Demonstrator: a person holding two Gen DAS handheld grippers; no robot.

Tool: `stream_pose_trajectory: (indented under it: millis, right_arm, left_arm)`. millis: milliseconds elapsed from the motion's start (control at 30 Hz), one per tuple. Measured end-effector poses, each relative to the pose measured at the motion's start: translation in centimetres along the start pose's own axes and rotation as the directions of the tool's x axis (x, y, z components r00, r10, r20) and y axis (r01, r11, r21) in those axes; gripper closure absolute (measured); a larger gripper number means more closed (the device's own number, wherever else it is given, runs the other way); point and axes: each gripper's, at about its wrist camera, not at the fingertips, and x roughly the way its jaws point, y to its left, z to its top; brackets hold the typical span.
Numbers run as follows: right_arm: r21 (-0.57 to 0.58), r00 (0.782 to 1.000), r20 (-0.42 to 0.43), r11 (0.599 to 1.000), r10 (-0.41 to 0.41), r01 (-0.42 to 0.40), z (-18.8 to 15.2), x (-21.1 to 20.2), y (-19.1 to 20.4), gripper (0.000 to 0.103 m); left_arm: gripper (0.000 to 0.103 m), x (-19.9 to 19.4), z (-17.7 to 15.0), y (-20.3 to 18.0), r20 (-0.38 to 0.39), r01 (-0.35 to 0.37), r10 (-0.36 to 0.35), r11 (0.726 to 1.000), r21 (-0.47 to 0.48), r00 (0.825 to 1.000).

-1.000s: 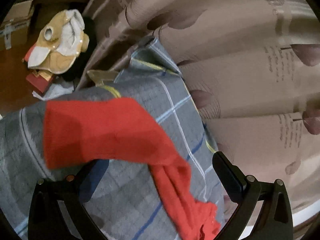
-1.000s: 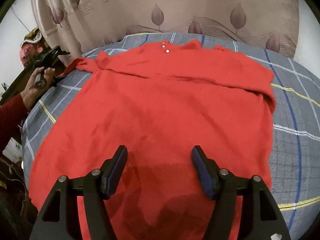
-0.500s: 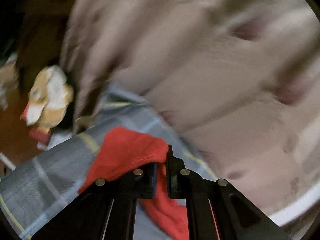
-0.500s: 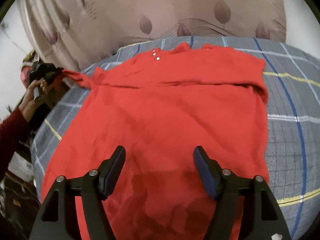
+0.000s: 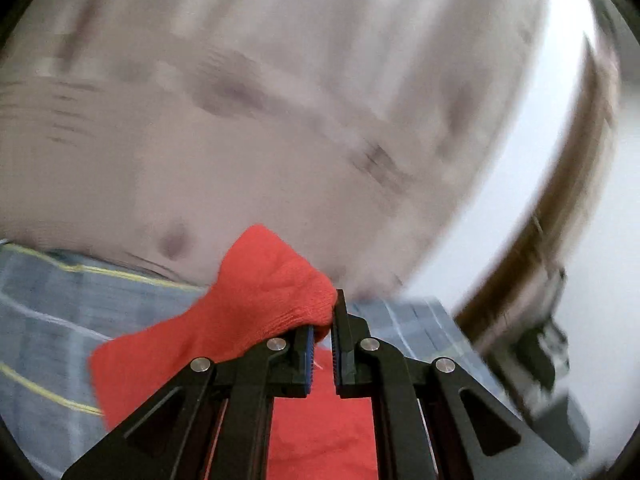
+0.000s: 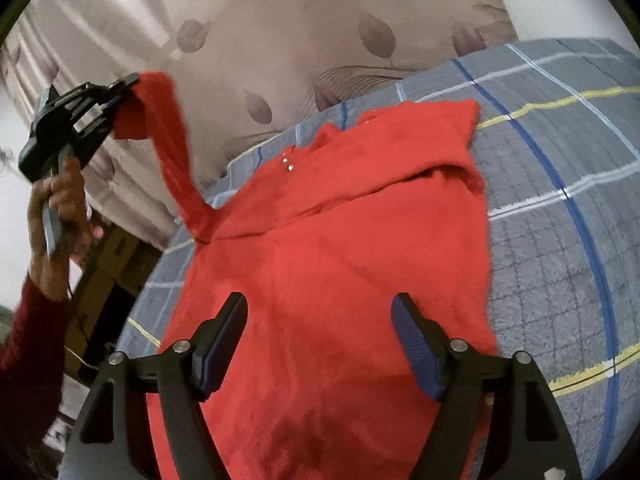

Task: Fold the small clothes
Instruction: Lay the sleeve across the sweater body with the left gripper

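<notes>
A small red knit sweater (image 6: 340, 248) lies spread on a grey plaid blanket (image 6: 560, 184), neckline with two small studs at the far end. My left gripper (image 5: 324, 330) is shut on the cuff of the sweater's left sleeve (image 5: 264, 296). In the right wrist view that left gripper (image 6: 120, 92) is raised high at the left, and the sleeve (image 6: 172, 148) hangs stretched from it down to the shoulder. My right gripper (image 6: 320, 320) hovers just over the sweater's lower body; its jaws are opening with nothing pinched between them.
A beige curtain with a leaf print (image 6: 280, 40) hangs behind the bed. A person's hand and dark red sleeve (image 6: 36, 300) hold the left gripper. Dark wooden furniture (image 6: 104, 280) stands beside the bed at the left. A brown frame (image 5: 560, 200) runs along the white wall.
My left gripper closed on the sleeve cuff, then rose and swung, lifting the sleeve off the blanket. My right gripper shifted a little over the sweater and its jaws spread wider.
</notes>
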Motion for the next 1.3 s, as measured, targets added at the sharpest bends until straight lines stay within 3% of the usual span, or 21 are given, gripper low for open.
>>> stream_pose_trajectory:
  millis: [167,300,367,400,433,500,533,633,700,833,967,1000,1033,1067,1100,1133,1167,1200,1233,1267,1300]
  right_arm:
    - [0.070,0.999,0.027,0.996,0.048,-0.049,0.2,-0.6,-1.3,0.030]
    - [0.098,0.997,0.042,0.992,0.070,-0.074,0.2,-0.8,-1.8,0.030]
    - [0.102,0.996,0.051,0.992,0.076,-0.081,0.1,-1.0,-2.0,0.029]
    - [0.101,0.995,0.057,0.991,0.078,-0.084,0.1,-1.1,-1.9,0.029]
    - [0.099,0.996,0.059,0.992,0.071,-0.077,0.1,-1.2,-1.9,0.029]
    - [0.079,0.997,0.046,0.995,0.060,-0.064,0.4,-1.3,-1.3,0.029]
    - [0.058,0.998,0.045,0.997,0.050,-0.052,0.6,-1.4,-0.9,0.029]
    - [-0.037,0.999,0.046,0.999,-0.017,0.019,2.1,-1.3,1.0,0.029]
    - [-0.082,0.998,0.055,0.996,-0.034,0.038,3.2,-0.9,1.9,0.029]
    - [-0.137,0.993,0.066,0.985,-0.098,0.106,6.0,0.6,3.0,0.029]
    - [-0.267,0.967,0.019,0.931,-0.254,0.250,9.9,4.5,5.7,0.029]
    - [-0.328,0.951,0.011,0.898,-0.308,0.294,10.9,6.0,6.8,0.030]
    - [-0.406,0.921,-0.007,0.842,-0.390,0.354,11.5,8.0,7.7,0.031]
    - [-0.473,0.894,-0.022,0.793,-0.447,0.384,11.9,9.8,8.3,0.040]
    - [-0.523,0.878,-0.044,0.760,-0.477,0.386,12.1,11.3,8.5,0.068]
    - [-0.574,0.847,-0.085,0.721,-0.524,0.389,12.3,13.3,8.4,0.088]
    - [-0.578,0.821,-0.106,0.706,-0.561,0.408,12.8,14.3,7.8,0.097]
    - [-0.536,0.832,-0.109,0.737,-0.545,0.412,13.4,14.0,7.1,0.098]
    - [-0.464,0.857,-0.100,0.786,-0.505,0.409,14.5,12.8,6.0,0.098]
    - [-0.354,0.891,-0.076,0.848,-0.447,0.395,15.6,11.0,4.8,0.098]
    - [-0.193,0.941,-0.034,0.926,-0.336,0.324,16.4,8.2,2.6,0.098]
  left_arm:
    - [0.091,6.1,-5.0,-5.6,-0.103,0.038,-0.017,0.978,0.207,0.994]
    - [0.067,10.5,-8.3,-7.6,-0.241,0.019,0.060,0.949,0.315,0.969]
    - [0.062,10.4,-8.7,-7.7,-0.251,0.023,0.062,0.946,0.322,0.966]
    - [0.053,10.1,-8.7,-7.5,-0.245,0.032,0.049,0.949,0.315,0.968]
    - [0.045,9.1,-8.3,-7.1,-0.219,0.032,0.035,0.954,0.297,0.975]
    - [0.016,7.6,-7.6,-5.7,-0.168,0.026,0.018,0.966,0.257,0.986]
    - [0.014,6.3,-7.1,-4.7,-0.124,0.037,-0.011,0.976,0.213,0.992]
    - [0.008,3.1,-5.9,-1.6,-0.037,0.085,-0.083,0.994,0.069,0.996]
    - [0.007,1.3,-6.3,0.9,-0.005,0.049,-0.049,0.999,-0.023,0.999]
    - [0.007,-0.3,-9.8,5.3,-0.055,-0.031,0.024,0.991,-0.131,0.998]
    - [0.007,0.0,-14.6,10.4,-0.162,-0.102,0.060,0.958,-0.268,0.985]
    - [0.007,0.0,-15.6,11.5,-0.177,-0.104,0.050,0.943,-0.315,0.983]
    - [0.007,0.0,-16.3,12.2,-0.181,-0.099,0.036,0.931,-0.353,0.983]
    - [0.007,-0.2,-17.1,13.0,-0.176,-0.087,0.016,0.911,-0.403,0.984]
    - [0.007,-0.4,-17.6,13.4,-0.171,-0.081,0.009,0.903,-0.423,0.985]
    - [0.007,-0.8,-18.1,13.7,-0.146,-0.065,0.001,0.899,-0.432,0.989]
    - [0.007,-1.2,-18.3,13.5,-0.134,-0.070,0.016,0.907,-0.415,0.991]
    - [0.007,-1.6,-18.4,13.2,-0.132,-0.095,0.047,0.917,-0.387,0.990]
    - [0.007,-1.6,-18.6,12.8,-0.132,-0.109,0.064,0.924,-0.366,0.989]
    - [0.007,-1.6,-18.8,12.8,-0.130,-0.102,0.058,0.927,-0.362,0.990]
    - [0.007,-1.4,-18.9,12.9,-0.127,-0.095,0.052,0.927,-0.364,0.991]
